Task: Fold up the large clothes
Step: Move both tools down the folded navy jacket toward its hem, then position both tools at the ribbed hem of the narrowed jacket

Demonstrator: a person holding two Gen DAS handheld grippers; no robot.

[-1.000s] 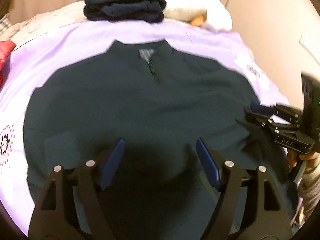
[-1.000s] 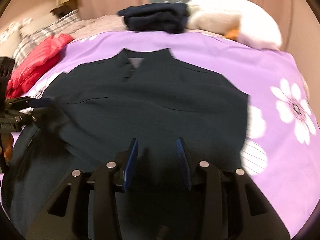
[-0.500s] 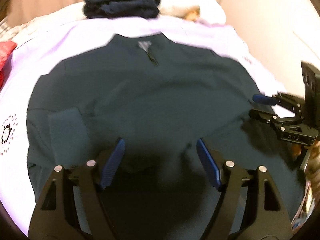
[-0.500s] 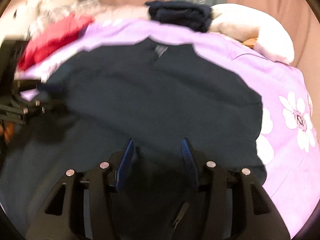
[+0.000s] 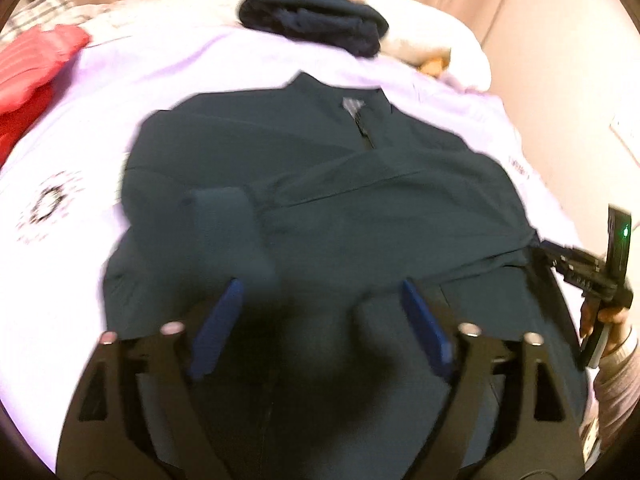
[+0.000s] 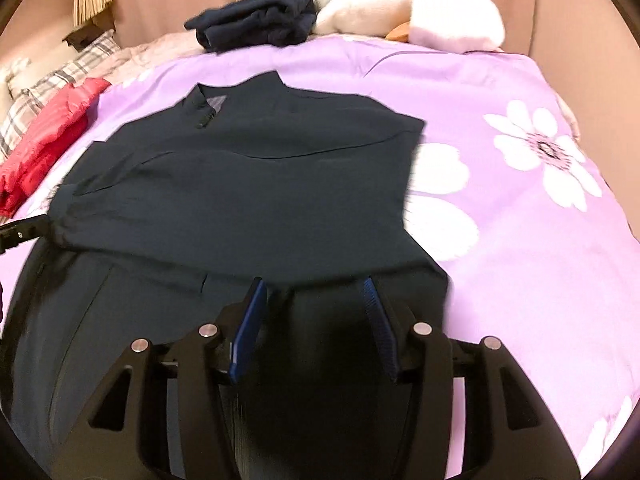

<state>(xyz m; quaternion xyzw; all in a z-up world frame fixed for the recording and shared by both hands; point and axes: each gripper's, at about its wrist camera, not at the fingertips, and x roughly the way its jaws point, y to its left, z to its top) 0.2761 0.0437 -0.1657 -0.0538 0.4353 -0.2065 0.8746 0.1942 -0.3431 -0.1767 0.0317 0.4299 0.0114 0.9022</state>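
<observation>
Dark teal zip-neck jacket [image 6: 248, 184] lies flat on the purple flowered bedspread [image 6: 520, 208], collar toward twelve o'clock, both sleeves folded inward across the chest, one cuff [image 5: 224, 220] lying at nine o'clock of centre. Left gripper [image 5: 320, 320] jaws spread, just been opening, over the fabric without pinching it. Right gripper [image 6: 312, 308] part open, pads clear of the cloth.

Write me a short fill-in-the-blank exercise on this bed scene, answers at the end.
1. The dark jacket lies spread on a ____ bedspread printed with white flowers.
2. Behind the jacket's collar sits a folded pile of ____ blue clothes.
3. At the left edge of the bed lies a ____ garment.
4. The left tool has its two blue pads standing ____.

Answers: purple; dark; red; apart
</observation>
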